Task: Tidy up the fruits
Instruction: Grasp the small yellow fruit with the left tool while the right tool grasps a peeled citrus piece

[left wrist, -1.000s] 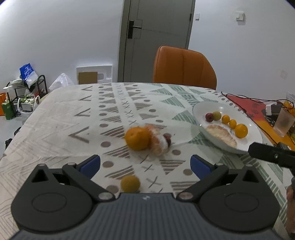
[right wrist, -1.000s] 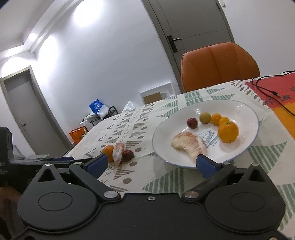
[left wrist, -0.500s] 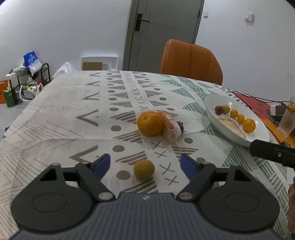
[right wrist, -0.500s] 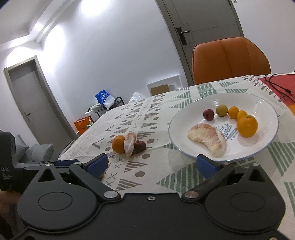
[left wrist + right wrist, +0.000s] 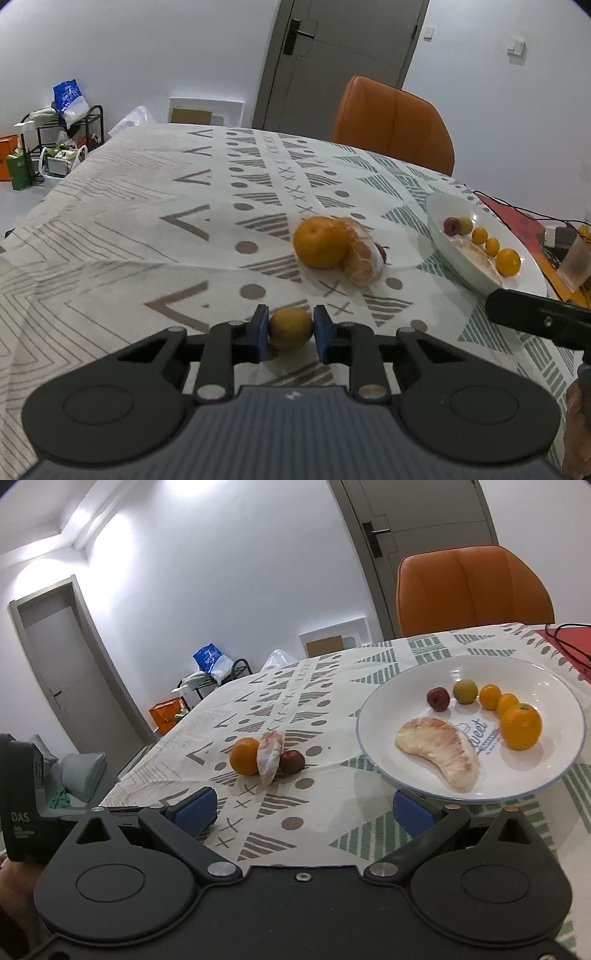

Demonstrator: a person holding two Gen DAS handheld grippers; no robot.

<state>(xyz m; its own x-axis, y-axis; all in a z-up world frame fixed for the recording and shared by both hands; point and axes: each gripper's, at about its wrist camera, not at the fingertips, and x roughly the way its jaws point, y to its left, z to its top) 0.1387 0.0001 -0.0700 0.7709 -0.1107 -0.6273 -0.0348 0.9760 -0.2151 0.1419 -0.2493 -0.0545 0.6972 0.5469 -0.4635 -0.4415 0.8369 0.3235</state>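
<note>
A small yellow-orange fruit point(image 5: 290, 329) sits on the patterned tablecloth between the blue pads of my left gripper point(image 5: 289, 322), whose jaws are closing and press on both of its sides. Farther back lie an orange point(image 5: 319, 242), a peeled pomelo segment point(image 5: 364, 264) and a dark red fruit point(image 5: 291, 761), all touching. The white plate point(image 5: 391, 701) at the right holds a pomelo segment point(image 5: 439, 755), a red fruit, a greenish one, two small oranges and a bigger orange point(image 5: 521, 725). My right gripper point(image 5: 304, 811) is open over bare cloth, just in front of the plate.
An orange chair point(image 5: 391, 122) stands behind the table's far edge. A glass cup point(image 5: 574, 264), cables and a red mat lie beyond the plate at the right. A rack with bags point(image 5: 59, 122) stands on the floor at the left.
My left gripper has come forward and down over the small fruit and its jaws have gone from wide apart to pressing on it. The right gripper has drifted slightly, still open.
</note>
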